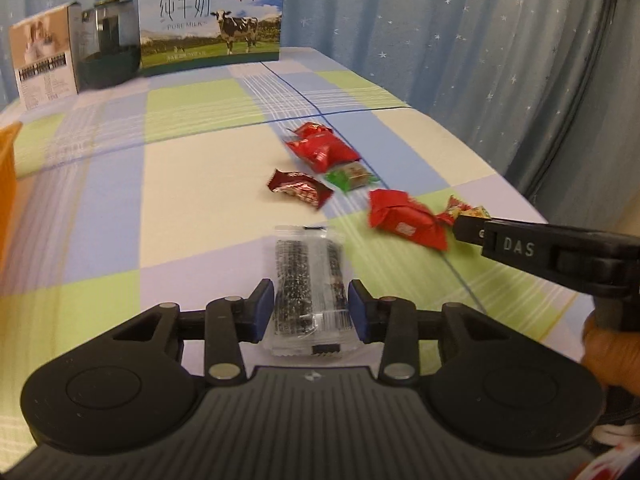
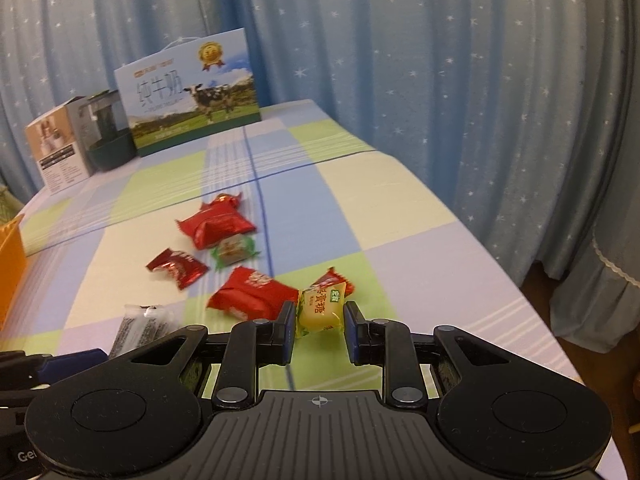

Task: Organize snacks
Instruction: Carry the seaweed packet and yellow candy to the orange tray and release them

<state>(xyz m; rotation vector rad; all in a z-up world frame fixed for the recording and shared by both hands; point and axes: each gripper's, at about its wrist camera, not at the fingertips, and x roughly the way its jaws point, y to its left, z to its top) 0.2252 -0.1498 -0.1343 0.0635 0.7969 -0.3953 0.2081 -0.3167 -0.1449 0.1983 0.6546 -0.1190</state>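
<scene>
Left gripper (image 1: 311,306) pinches a clear sesame bar (image 1: 310,294). Right gripper (image 2: 319,325) clamps a yellow candy (image 2: 321,309) beside red snacks (image 2: 252,294) on the checked cloth (image 2: 420,248).

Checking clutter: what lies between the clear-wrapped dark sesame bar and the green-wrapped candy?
Only bare checked tablecloth lies between sesame bar and green candy, per left wrist view.

Glossy foil snack wrappers (image 2: 216,226) on a matt cloth tablecloth (image 2: 400,208).

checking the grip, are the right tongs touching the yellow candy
Touching. The right wrist view shows the right tongs with both blue pads pressed against the sides of the yellow candy, no gap.
</scene>
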